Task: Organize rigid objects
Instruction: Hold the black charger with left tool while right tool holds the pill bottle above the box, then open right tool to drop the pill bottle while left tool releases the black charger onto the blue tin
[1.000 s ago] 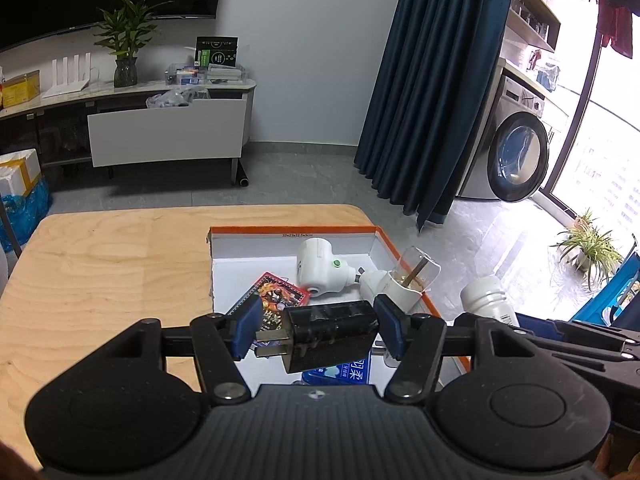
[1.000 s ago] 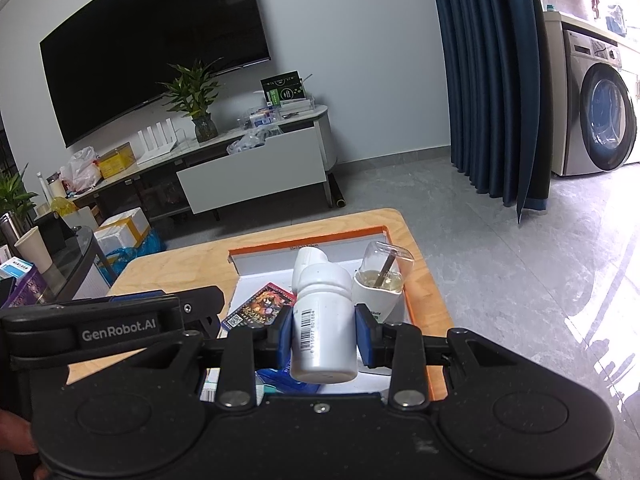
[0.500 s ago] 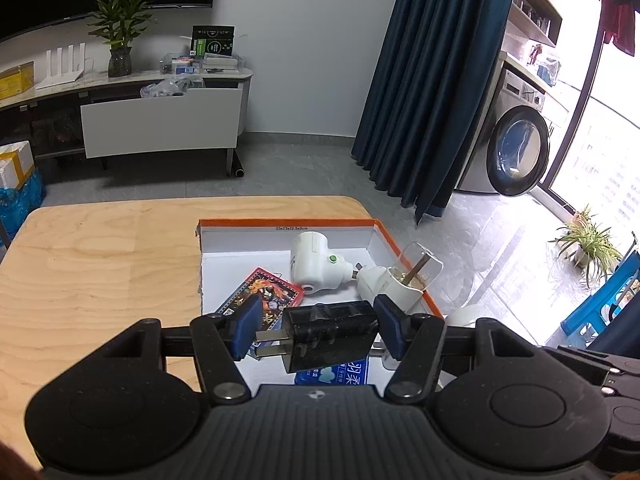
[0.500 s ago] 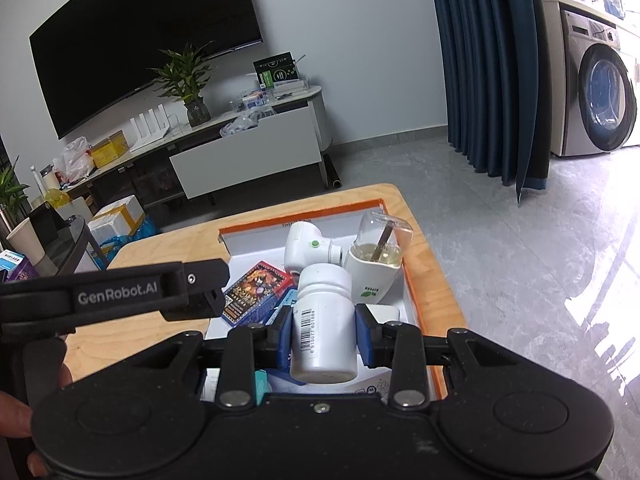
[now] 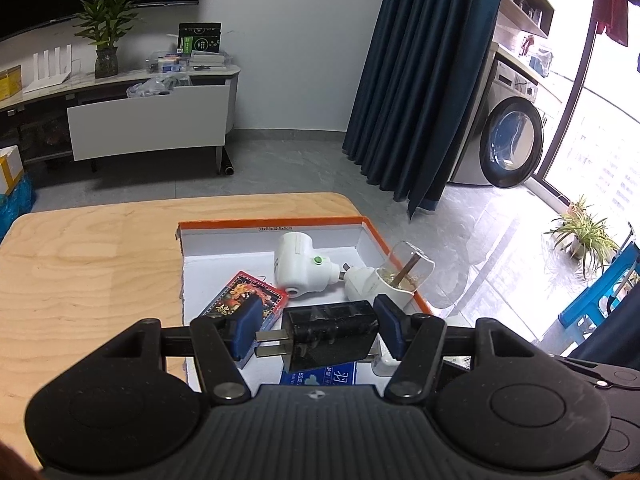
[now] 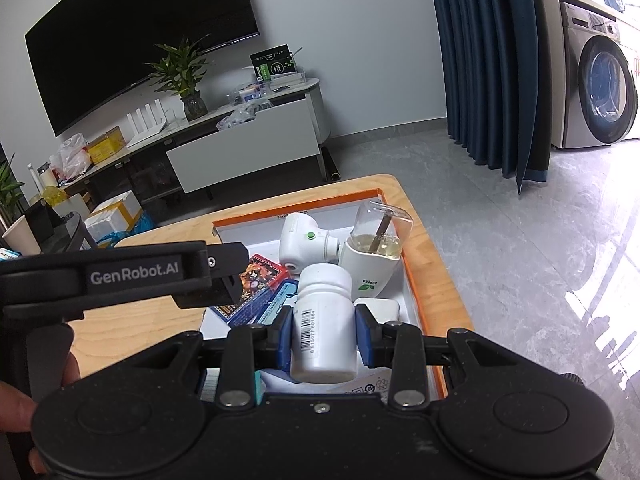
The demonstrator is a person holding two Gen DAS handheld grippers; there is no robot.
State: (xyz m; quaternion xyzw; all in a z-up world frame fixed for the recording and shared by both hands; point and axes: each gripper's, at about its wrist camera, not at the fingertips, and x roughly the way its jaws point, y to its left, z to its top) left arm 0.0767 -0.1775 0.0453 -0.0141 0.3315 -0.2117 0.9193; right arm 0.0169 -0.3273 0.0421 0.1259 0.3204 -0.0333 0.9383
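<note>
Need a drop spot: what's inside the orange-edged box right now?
The orange-edged box holds a white plug-in device, clear-capped diffuser, red card pack and blue packet. Its near floor is hidden by both claws' loads.

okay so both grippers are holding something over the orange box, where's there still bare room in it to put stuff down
Bare white floor shows along the orange-edged box's far wall and far left corner, behind the red card pack and left of the white plug-in device. The right side is crowded: the clear-capped bottle leans there. Outside, the wooden table is bare left of the box.

Black ribbed claw (image 5: 318, 334) bodies, blue pads (image 6: 285, 338), silver screws, white "GenRobot.AI" lettering.
</note>
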